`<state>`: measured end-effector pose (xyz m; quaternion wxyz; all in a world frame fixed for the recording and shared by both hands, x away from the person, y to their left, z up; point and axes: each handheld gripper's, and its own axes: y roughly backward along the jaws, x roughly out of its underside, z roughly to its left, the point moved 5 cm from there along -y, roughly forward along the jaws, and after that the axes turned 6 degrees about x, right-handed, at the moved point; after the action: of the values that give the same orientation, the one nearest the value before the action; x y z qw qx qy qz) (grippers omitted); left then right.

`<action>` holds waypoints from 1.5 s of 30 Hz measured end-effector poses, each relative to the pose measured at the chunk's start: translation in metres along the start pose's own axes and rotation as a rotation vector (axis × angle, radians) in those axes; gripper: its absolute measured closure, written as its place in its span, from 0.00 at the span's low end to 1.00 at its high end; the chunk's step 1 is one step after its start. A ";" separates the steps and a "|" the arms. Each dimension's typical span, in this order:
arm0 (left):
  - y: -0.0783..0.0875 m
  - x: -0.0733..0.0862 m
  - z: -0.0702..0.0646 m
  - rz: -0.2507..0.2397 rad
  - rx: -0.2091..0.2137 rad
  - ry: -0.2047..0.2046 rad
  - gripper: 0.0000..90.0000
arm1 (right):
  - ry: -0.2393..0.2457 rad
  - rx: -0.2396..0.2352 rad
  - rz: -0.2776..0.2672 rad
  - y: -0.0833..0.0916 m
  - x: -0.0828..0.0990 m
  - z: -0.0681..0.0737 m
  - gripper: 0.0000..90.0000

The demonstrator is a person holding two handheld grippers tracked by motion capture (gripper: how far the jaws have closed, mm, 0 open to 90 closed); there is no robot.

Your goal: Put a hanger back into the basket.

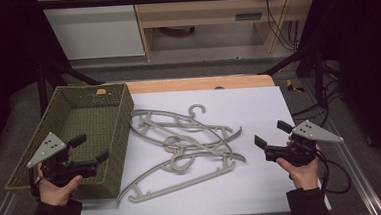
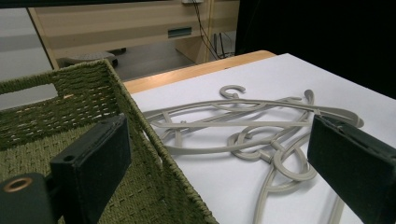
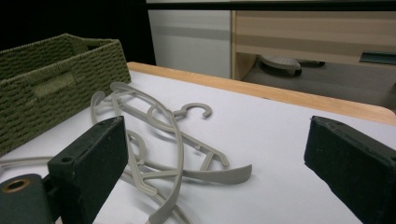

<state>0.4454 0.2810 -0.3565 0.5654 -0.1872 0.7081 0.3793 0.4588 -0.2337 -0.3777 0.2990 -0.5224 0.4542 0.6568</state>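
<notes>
Both hand-held grippers, left [image 1: 91, 148] and right [image 1: 269, 134], gape empty. I see tangled grey plastic hangers [image 1: 191, 145] lying mostly diagonally, hooks pointing seemingly away; green woven basket [image 1: 122, 121] holds nothing.

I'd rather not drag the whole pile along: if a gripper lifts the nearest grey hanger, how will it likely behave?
The nearest hanger looks like thin moulded plastic: probably light and fairly stiff. Its hook loops among the other hangers, so it may snag and pull them. Lying flat on the smooth white tabletop, it would likely slide when pushed.
</notes>
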 end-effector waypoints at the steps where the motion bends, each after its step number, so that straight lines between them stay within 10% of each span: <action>1: 0.000 0.000 0.000 0.003 -0.001 -0.002 0.07 | 0.004 -0.003 0.009 -0.001 0.000 0.001 0.07; 16: -0.003 0.001 0.001 0.019 0.000 -0.008 0.07 | 0.044 -0.047 0.067 -0.027 -0.014 0.023 0.11; 25: 0.002 0.000 0.004 0.015 -0.007 -0.011 0.07 | 0.124 -0.091 0.143 -0.074 -0.019 0.054 0.15; 45: 0.001 0.000 0.007 0.022 -0.007 -0.010 0.07 | 0.241 -0.066 0.488 -0.184 0.002 0.068 0.36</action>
<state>0.4491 0.2870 -0.3569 0.5640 -0.1797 0.7059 0.3890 0.5894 -0.0965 -0.4290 0.0585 -0.4815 0.5773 0.6569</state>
